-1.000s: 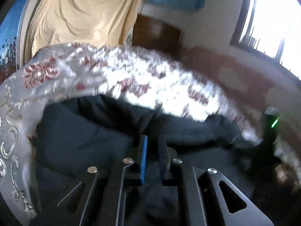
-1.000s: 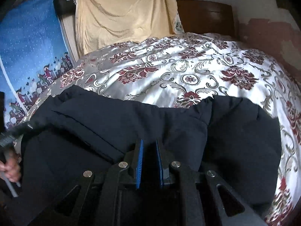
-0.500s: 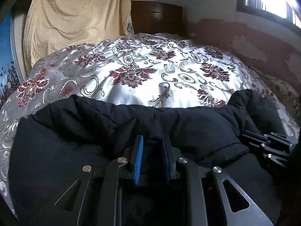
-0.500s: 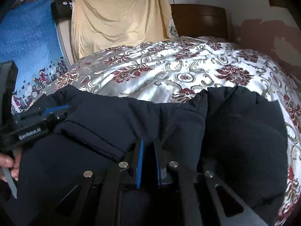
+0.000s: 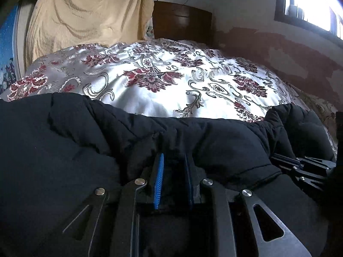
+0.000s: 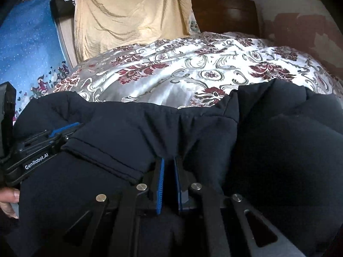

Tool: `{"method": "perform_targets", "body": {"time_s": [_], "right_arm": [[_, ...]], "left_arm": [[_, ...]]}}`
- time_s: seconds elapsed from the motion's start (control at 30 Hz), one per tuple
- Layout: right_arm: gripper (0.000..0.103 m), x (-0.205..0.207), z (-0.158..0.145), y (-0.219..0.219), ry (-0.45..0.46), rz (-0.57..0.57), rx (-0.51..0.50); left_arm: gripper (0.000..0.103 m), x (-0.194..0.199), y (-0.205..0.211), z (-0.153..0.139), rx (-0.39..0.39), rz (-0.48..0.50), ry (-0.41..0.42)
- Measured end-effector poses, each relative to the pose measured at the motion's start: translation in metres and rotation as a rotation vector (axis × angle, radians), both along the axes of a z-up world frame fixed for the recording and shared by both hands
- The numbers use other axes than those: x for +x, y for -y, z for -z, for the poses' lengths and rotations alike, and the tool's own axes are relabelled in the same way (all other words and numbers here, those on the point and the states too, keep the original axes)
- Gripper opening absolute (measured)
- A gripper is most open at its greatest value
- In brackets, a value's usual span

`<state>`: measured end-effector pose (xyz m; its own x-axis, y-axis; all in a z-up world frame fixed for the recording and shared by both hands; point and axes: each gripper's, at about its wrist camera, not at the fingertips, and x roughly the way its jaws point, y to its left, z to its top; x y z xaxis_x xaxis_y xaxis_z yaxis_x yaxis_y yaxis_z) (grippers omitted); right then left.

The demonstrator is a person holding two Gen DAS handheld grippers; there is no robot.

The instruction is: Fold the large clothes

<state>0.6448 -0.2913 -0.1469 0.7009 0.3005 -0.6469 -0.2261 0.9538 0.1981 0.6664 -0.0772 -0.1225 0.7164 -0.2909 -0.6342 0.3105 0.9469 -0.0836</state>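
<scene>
A bed (image 5: 150, 90) with a flowered satin cover carries the dark padded jacket (image 5: 64, 150) at its near edge. The left gripper (image 5: 172, 171) and right gripper (image 6: 169, 171) each clench jacket fabric; folding looks barely begun, its bulk unflattened

Black jacket (image 5: 64, 150) runs off left and bottom edges of left wrist view; lower part hidden behind left gripper (image 5: 173, 160) body. Fabric fills gap between its pads, contact itself too dark to read. Right gripper (image 6: 169, 165) covers jacket's near hem in right wrist view. Hand (image 6: 8, 201) cut by lower left edge, only fingers showing. Window (image 5: 310, 6) at upper right blown out.
</scene>
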Motion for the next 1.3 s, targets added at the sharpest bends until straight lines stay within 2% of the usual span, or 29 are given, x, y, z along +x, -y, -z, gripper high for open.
{"method": "perform_targets", "body": {"time_s": [0.07, 0.17, 0.2, 0.27, 0.33, 0.4, 0.63, 0.77, 0.87, 0.93, 1.1, 1.3], "right_arm": [[0.009, -0.001, -0.001, 0.0, 0.006, 0.001, -0.004], [0.009, -0.009, -0.01, 0.006, 0.021, -0.011, 0.024], [0.011, -0.011, -0.014, 0.009, 0.022, -0.009, 0.033], [0.013, -0.019, -0.025, 0.012, 0.018, -0.005, 0.018], [0.03, -0.029, -0.034, 0.011, 0.022, -0.016, 0.009], [0.04, -0.036, -0.04, 0.01, 0.013, -0.02, 0.001], [0.06, -0.071, -0.08, 0.011, 0.023, -0.043, -0.012], [0.071, -0.109, -0.102, 0.017, 0.023, -0.045, -0.017], [0.081, -0.153, -0.119, 0.022, 0.029, -0.047, -0.01], [0.09, -0.178, -0.128, 0.024, 0.031, -0.053, -0.006], [0.101, -0.261, -0.156, 0.022, 0.08, -0.061, -0.031], [0.103, -0.341, -0.176, 0.02, 0.121, -0.066, -0.036]], "left_arm": [[0.016, -0.001, -0.001, -0.002, -0.005, 0.0, 0.0], [0.017, -0.005, -0.008, -0.012, -0.055, -0.007, -0.028], [0.02, -0.005, -0.01, -0.017, -0.07, -0.009, -0.046], [0.033, -0.008, -0.018, -0.028, -0.116, -0.006, -0.093], [0.055, -0.013, -0.023, -0.04, -0.16, -0.029, -0.125], [0.068, -0.017, -0.025, -0.05, -0.16, -0.07, -0.134], [0.07, -0.044, -0.03, -0.07, -0.097, -0.14, -0.181], [0.071, -0.088, -0.034, -0.089, -0.053, -0.124, -0.158], [0.072, -0.133, -0.037, -0.11, -0.028, -0.099, -0.131], [0.083, -0.161, -0.037, -0.122, -0.015, -0.09, -0.1], [0.1, -0.247, -0.043, -0.166, -0.011, -0.076, 0.007], [0.101, -0.339, -0.04, -0.201, 0.057, -0.04, 0.139]]}}
